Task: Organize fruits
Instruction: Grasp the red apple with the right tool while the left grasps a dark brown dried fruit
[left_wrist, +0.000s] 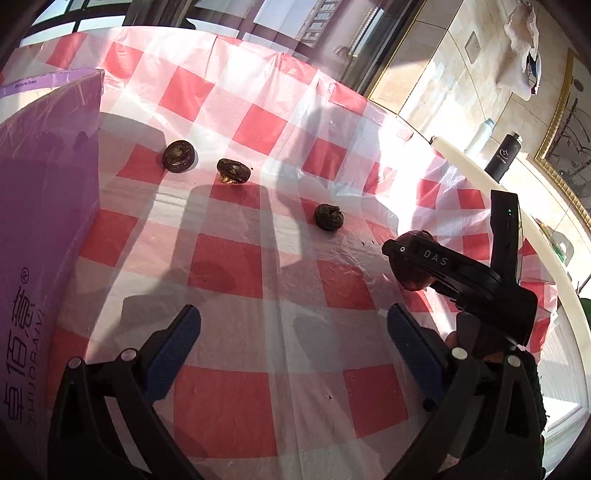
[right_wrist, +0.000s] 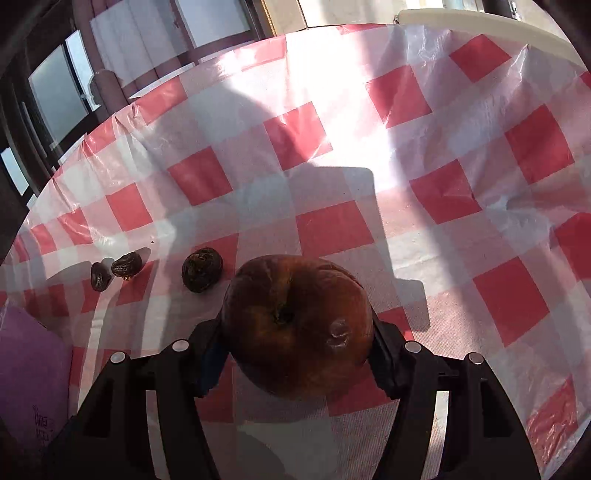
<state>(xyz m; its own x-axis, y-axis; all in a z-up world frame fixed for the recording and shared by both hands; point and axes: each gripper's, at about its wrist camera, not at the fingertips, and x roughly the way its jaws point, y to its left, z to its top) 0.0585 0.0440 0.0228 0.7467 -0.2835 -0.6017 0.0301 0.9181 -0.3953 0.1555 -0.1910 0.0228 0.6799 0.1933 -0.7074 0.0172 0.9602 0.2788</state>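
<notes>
Holding: one brown apple (right_wrist: 299, 328), clamped across its widest part by the right gripper (right_wrist: 299, 354) above the checked cloth (right_wrist: 406, 147). Skin looks bruised, likely soft; grip gently. Left gripper (left_wrist: 293, 354) spread, empty.

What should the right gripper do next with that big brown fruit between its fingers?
Probably lift it a little and check the hold. The right gripper has its pads against both sides of the large brown fruit, which appears to sit low over the checkered tablecloth. The purple box lies beyond three small dark fruits, so clearance likely matters first.
</notes>
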